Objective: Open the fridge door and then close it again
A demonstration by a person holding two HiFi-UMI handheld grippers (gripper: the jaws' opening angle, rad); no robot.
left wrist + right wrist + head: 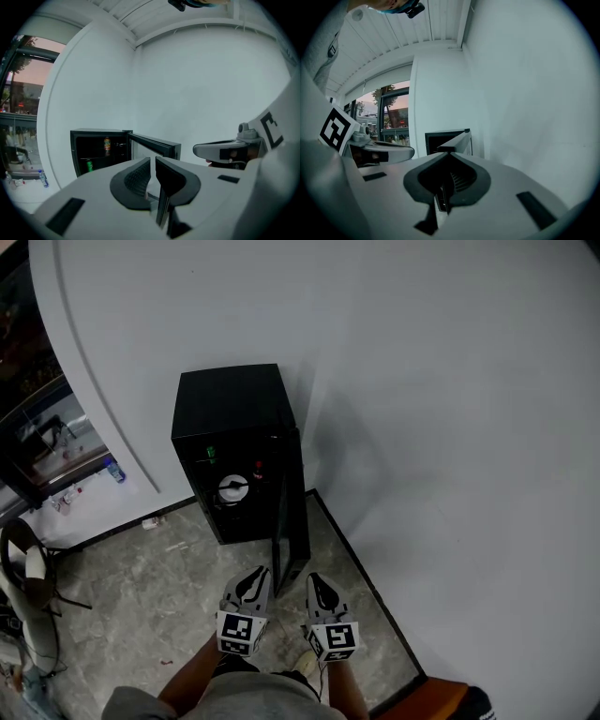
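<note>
Reads as the closing half. Black mini fridge (230, 418) on the floor, backed against the wall at the floor's far edge, with door (291, 540) already swung wide and its free edge aimed back between both grippers. Inside: a can (107, 144) up top, a green can (89, 165) lower, neither apparently poking past the opening.

Checked left gripper (251, 585): narrow slit, nothing in it, on the door's inner side. Checked right gripper (321, 589): fully closed, empty, on the outer-face side.

Suggest right gripper as a closed pusher:
- lay flat on outer face near free edge, away from hinge, for leverage
- pull left gripper clear of the gap first, pinch risk
- follow the door's arc, no straight shove
- slow near the end, then press until seal seats
- no slamming; probably rocks a light fridge and tips the cans
</note>
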